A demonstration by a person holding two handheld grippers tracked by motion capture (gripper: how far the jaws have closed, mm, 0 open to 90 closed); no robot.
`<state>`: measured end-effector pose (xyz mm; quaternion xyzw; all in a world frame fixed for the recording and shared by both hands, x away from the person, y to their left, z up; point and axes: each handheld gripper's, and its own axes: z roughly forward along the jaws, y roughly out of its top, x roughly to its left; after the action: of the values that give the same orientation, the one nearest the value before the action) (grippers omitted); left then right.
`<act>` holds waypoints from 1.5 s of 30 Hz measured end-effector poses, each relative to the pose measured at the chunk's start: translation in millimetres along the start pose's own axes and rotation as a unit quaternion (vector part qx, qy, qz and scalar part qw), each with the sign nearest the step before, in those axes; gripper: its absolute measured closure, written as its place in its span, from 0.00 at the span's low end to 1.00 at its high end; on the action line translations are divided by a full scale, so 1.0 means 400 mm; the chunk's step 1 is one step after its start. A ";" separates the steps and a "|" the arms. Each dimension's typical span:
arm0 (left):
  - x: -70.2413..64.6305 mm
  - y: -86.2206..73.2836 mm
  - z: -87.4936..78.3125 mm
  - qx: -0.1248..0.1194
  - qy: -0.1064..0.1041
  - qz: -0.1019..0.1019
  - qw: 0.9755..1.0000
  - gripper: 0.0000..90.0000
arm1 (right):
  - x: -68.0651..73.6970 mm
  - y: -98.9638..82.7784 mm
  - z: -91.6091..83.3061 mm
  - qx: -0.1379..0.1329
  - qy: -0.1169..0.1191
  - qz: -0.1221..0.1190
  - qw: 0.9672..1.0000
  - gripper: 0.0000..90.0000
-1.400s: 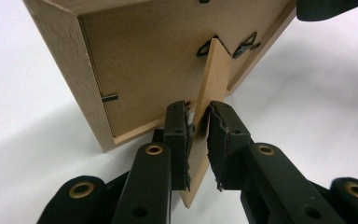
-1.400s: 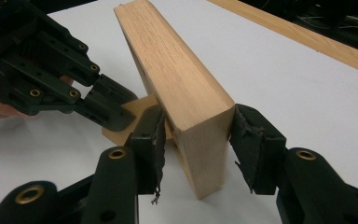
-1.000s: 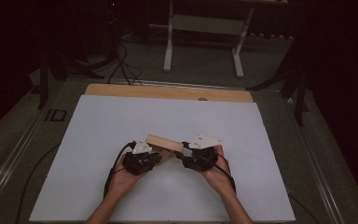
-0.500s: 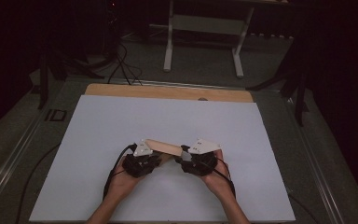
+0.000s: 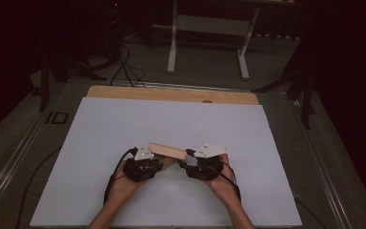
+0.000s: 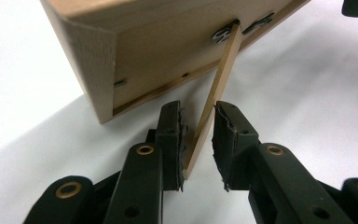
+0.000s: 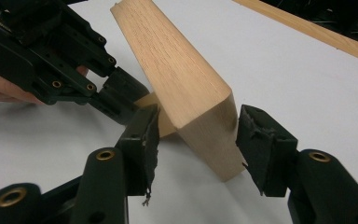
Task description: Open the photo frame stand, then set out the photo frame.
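We have a wooden block (image 5: 167,150) lifted off the white table (image 5: 100,124), near the middle of its front edge, tilted and carried between the two hands. A thin wooden strip (image 6: 213,98) swings out from the block's underside, pinned at its far end by a small metal fitting.

The left gripper (image 6: 198,140) straddles the free end of that strip. Its jaws have just been opening: the strip lies against one pad, while the other pad stands off with a clear gap, so there is no pinch on it. The right gripper (image 7: 196,140) brackets the block's near end. Its jaws have also just been opening; the far pad stands clear of the wood, and we cannot tell whether the near pad touches.

With both grips loose, we judge the block could drop or roll. To unfold the strip cleanly, we should clamp the right jaws on the block first, then close the left on the strip close to its free end, and swing it about the pin without twisting the thin wood.
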<state>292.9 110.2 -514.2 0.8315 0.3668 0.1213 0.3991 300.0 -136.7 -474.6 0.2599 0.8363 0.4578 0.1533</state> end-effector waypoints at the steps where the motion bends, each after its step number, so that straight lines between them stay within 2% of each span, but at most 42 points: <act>1: -0.001 0.000 -0.001 0.000 0.000 0.001 1.000 0.80 | 0.000 0.000 -0.001 -0.001 0.000 0.001 1.000 0.52; 7: -0.003 -0.001 -0.008 0.002 0.001 0.009 1.000 0.79 | -0.004 -0.006 -0.003 -0.002 0.008 0.005 1.000 0.51; 13: 0.000 0.000 -0.018 -0.006 -0.006 -0.001 1.000 0.78 | -0.009 -0.014 -0.008 -0.002 0.012 0.007 1.000 0.49; 19: -0.003 0.002 -0.027 -0.010 -0.007 0.003 1.000 0.78 | -0.007 -0.014 -0.012 -0.004 0.015 0.006 1.000 0.48; 32: 0.000 0.004 -0.046 -0.022 -0.004 -0.002 1.000 0.78 | -0.015 -0.015 -0.023 -0.008 0.021 0.008 1.000 0.48; 41: -0.013 0.004 -0.059 -0.027 -0.007 0.005 1.000 0.78 | -0.020 -0.018 -0.027 -0.003 0.038 0.006 0.999 0.48; 45: -0.014 0.004 -0.064 -0.031 -0.007 0.005 0.999 0.78 | -0.021 -0.020 -0.030 -0.001 0.034 0.001 0.999 0.48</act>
<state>277.1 120.3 -495.8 0.8213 0.3563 0.1289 0.4265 298.6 -153.4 -474.9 0.2446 0.8402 0.4677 0.1247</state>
